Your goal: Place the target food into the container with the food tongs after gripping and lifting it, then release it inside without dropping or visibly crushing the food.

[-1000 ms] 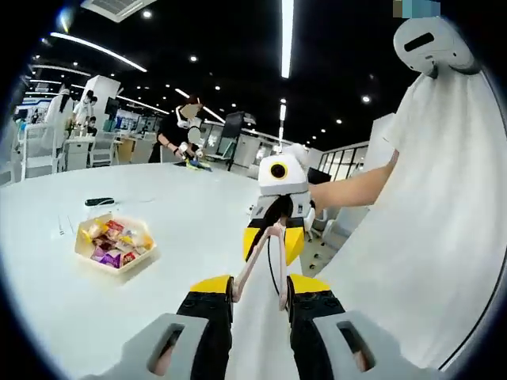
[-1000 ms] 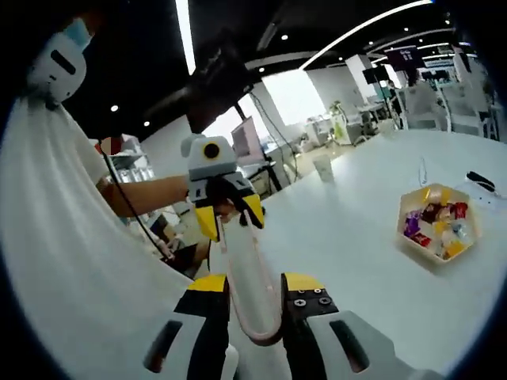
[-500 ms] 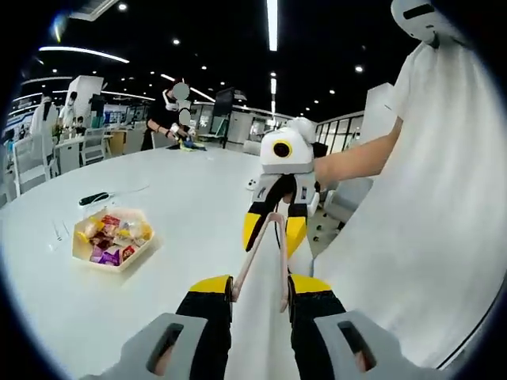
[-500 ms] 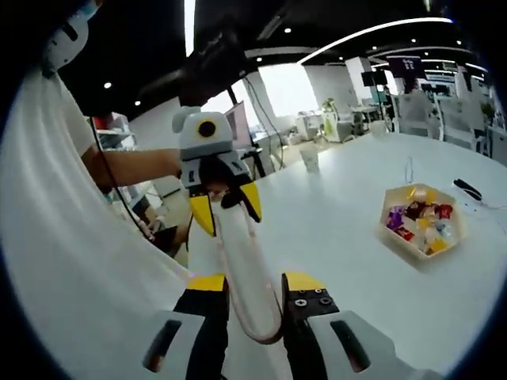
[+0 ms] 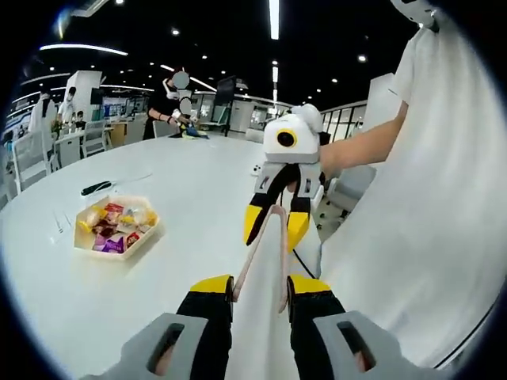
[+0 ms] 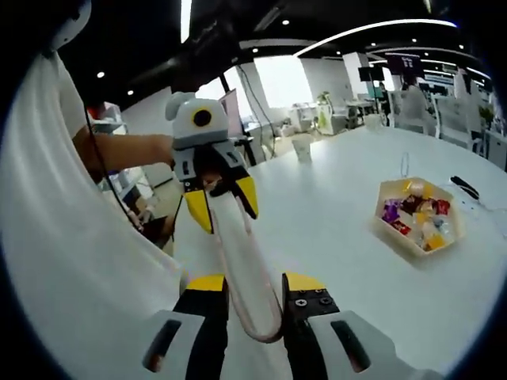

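- My left gripper (image 5: 260, 291) is closed on one end of the food tongs (image 5: 265, 261); both yellow-tipped jaws press against the pale arms.
- My right gripper (image 6: 245, 294) is clamped on the other, looped end of the tongs (image 6: 242, 273), jaws tight on either side.
- In the left gripper view, the right gripper (image 5: 276, 228) sits at the far end of the tongs; in the right gripper view, the left gripper (image 6: 219, 202) does the same.
- The tongs are held up in the air between the two grippers, above the white table (image 5: 190, 198).
- The hexagonal container (image 5: 117, 229) rests on the table, well apart from the tongs. It holds assorted wrapped food items (image 6: 412, 218) in purple, red and yellow.
- A dark object (image 5: 97, 188) lies on the table beyond the container; I cannot tell what it is.
- My white sleeve (image 5: 420, 206) and forearm (image 5: 360, 150) show alongside.
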Motion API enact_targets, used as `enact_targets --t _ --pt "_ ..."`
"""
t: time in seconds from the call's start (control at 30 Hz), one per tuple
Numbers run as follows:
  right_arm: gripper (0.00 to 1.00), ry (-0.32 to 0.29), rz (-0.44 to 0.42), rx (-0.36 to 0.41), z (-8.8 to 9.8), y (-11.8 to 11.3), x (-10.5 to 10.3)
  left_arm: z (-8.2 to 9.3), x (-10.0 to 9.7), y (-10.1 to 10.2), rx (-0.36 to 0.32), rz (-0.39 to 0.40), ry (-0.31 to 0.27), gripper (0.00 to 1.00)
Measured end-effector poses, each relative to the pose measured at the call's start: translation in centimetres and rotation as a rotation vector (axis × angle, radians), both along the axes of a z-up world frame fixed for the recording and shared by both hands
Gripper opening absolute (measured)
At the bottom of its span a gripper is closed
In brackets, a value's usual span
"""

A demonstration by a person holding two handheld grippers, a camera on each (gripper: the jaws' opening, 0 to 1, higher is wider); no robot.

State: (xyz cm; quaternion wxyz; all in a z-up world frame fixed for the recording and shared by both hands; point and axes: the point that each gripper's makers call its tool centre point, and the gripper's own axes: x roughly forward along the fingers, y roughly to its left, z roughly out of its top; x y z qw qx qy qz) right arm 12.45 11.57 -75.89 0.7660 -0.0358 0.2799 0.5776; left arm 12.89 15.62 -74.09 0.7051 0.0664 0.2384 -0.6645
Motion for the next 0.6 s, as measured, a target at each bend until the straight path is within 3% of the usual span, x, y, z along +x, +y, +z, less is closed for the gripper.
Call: enact_targets --t 0.6 --pt "0.26 -0.027 -0.028 -0.085 -1.7 -1.5 1.4 -1.7 1.2 -1.1 0.08 -0.006 -0.063 0.25"
